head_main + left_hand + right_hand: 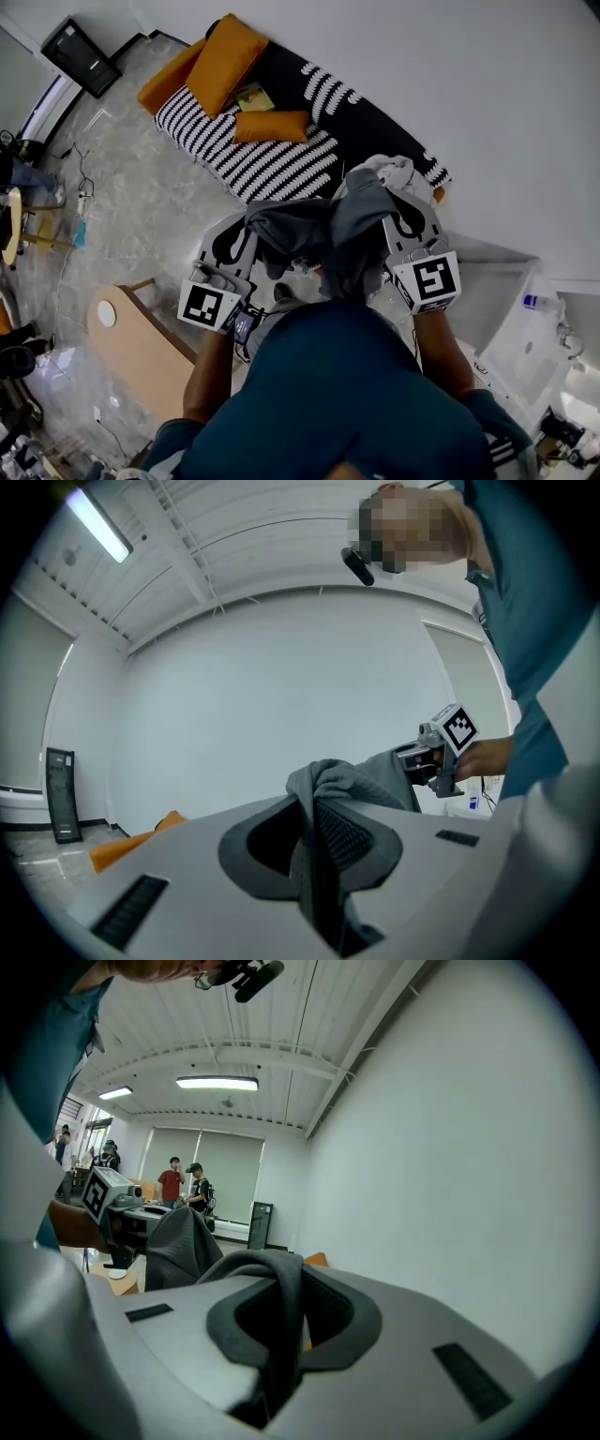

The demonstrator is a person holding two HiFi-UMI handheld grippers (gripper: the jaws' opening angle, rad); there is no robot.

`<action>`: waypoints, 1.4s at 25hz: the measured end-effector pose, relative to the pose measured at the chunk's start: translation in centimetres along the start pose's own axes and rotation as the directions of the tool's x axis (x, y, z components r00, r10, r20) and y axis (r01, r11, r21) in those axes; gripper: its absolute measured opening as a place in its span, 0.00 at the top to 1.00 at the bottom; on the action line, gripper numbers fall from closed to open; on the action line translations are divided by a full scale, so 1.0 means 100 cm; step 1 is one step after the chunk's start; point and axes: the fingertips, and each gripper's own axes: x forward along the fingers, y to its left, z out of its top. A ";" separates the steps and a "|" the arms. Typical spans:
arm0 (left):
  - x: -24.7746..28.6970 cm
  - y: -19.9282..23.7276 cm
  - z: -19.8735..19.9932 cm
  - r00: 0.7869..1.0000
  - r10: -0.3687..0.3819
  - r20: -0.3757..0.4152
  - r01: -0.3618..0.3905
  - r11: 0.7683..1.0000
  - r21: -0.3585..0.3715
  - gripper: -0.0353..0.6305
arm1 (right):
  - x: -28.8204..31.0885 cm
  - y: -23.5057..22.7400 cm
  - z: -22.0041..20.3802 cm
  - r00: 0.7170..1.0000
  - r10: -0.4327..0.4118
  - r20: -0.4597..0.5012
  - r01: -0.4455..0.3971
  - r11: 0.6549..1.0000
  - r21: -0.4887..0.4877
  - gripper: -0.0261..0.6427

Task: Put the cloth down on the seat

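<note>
Grey cloth (314, 230) hangs in the air between your two tools in the head view, bunched into dark folds and stretched from one to the other. Your left hand-held gripper (246, 223) pinches its left end and your right hand-held gripper (401, 217) pinches its right end. The cloth is above the floor (141, 216), just in front of the seat (272, 164), and is not lying on it. The seat is a black-and-white striped sofa set against the wall, with orange cushions (223, 61) at its far end. A pale heap of fabric (394, 171) lies at its near end, close to your right tool.

In the left gripper view, your left hand-held gripper (314, 850) has its jaws drawn narrow on a thin fold of the cloth (349, 785), the ribbed pads pressing it from both sides. From there the cloth rises over the jaws and runs across to your right hand-held gripper (433, 757), which holds the other end.

In the right gripper view, your right hand-held gripper (279, 1330) has its jaws nearly together, clamped on a thick fold of the cloth (272, 1274). The rest drapes away to the left and hangs below your left hand-held gripper (127, 1215). Several people (172, 1181) stand far back in the room, by the window blinds.
</note>
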 end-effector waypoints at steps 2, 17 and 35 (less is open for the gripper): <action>-0.001 0.007 -0.004 1.000 -0.023 -0.013 0.023 1.000 -0.002 0.88 | 0.007 0.008 0.005 1.000 -0.012 0.001 0.012 1.000 0.007 0.93; -0.030 0.088 -0.016 0.997 -0.076 -0.021 0.075 0.997 -0.018 0.88 | 0.055 0.054 0.026 0.997 -0.079 -0.016 0.079 0.997 0.009 0.93; 0.021 0.060 0.004 1.000 0.028 0.009 -0.028 1.000 -0.005 0.88 | 0.068 -0.006 0.008 0.999 0.023 0.028 -0.023 0.999 0.032 0.93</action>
